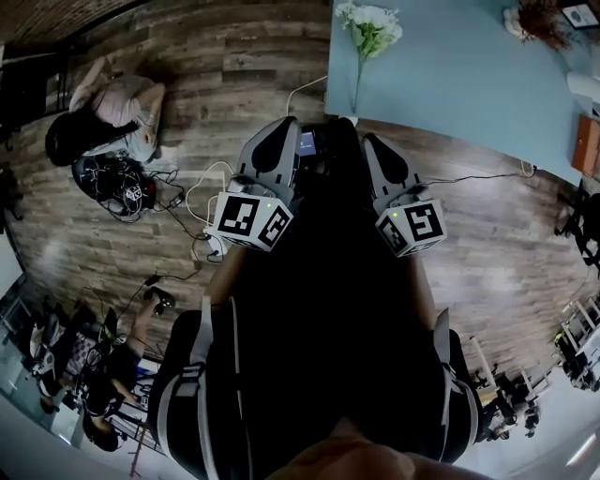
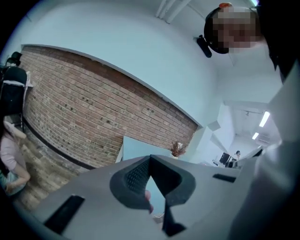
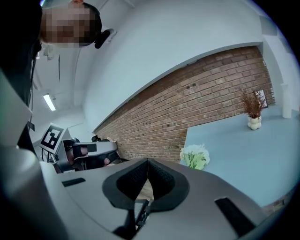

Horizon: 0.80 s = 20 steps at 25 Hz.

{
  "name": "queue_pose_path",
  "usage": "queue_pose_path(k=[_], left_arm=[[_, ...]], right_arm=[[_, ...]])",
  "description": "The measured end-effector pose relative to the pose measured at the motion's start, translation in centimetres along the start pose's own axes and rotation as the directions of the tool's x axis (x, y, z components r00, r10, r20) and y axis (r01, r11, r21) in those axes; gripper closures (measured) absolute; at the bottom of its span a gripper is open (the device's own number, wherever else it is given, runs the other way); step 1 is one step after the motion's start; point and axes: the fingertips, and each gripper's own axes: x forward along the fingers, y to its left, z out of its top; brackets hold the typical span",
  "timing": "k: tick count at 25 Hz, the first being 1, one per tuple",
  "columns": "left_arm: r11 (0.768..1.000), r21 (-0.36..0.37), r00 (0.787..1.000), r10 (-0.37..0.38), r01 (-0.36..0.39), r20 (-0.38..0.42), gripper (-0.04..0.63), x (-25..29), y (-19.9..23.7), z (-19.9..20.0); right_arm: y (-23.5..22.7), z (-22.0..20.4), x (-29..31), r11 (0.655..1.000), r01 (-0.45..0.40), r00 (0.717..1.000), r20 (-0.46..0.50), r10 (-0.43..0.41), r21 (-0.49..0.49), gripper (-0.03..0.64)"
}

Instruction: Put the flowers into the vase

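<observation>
A bunch of white flowers with a long green stem lies on the blue table, near its left end. It also shows in the right gripper view as the flowers. A small white vase with dried brown twigs stands far back on the table; the head view shows this vase at the top right. My left gripper and right gripper are side by side at the table's near edge, short of the flowers. The left gripper and right gripper are both shut and empty.
A person sits on the wooden floor at the left beside a tangle of cables. A brick wall runs behind the table. A white cylinder stands at the table's far right. A brown box sits by its right edge.
</observation>
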Motion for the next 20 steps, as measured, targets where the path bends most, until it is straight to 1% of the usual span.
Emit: queue_pose_path(k=[2, 3, 7, 8, 12, 16, 20], left_arm=[[0.999, 0.037, 1.000, 0.001, -0.002, 0.006, 0.572, 2.0, -0.4, 0.8], [0.999, 0.041, 1.000, 0.005, -0.006, 0.019, 0.572, 3.1, -0.6, 1.5], [0.998, -0.002, 0.994, 0.058, -0.058, 0.090, 0.572, 6.7, -1.4, 5.2], [0.998, 0.003, 0.993, 0.069, -0.069, 0.095, 0.572, 7.3, -1.8, 5.8], [0.992, 0.089, 0.994, 0.080, -0.087, 0.080, 0.572, 9.7, -4.3, 6.3], [0.990, 0.090, 0.993, 0.106, -0.111, 0.058, 0.572, 11.1, -4.4, 6.2], [0.987, 0.097, 0.990, 0.124, -0.130, 0.061, 0.572, 12.2, -3.3, 7.2]], right_arm=[[-1.7, 1.1, 1.1, 1.000, -0.007, 1.000, 0.012, 0.007, -0.002, 0.600], [-2.7, 1.9, 1.5, 1.000, -0.013, 1.000, 0.020, 0.013, -0.004, 0.600], [-6.1, 4.7, 2.8, 0.999, -0.028, 0.999, 0.028, 0.029, -0.021, 0.600], [-6.8, 5.0, 3.0, 0.999, -0.035, 0.999, 0.025, 0.035, -0.015, 0.600], [-9.9, 5.1, 3.5, 0.997, -0.078, 0.997, -0.017, 0.079, 0.022, 0.599], [-11.0, 4.9, 4.7, 0.993, -0.119, 0.991, -0.057, 0.120, 0.024, 0.599], [-11.9, 4.5, 6.5, 0.992, -0.119, 0.988, -0.091, 0.122, 0.039, 0.598]])
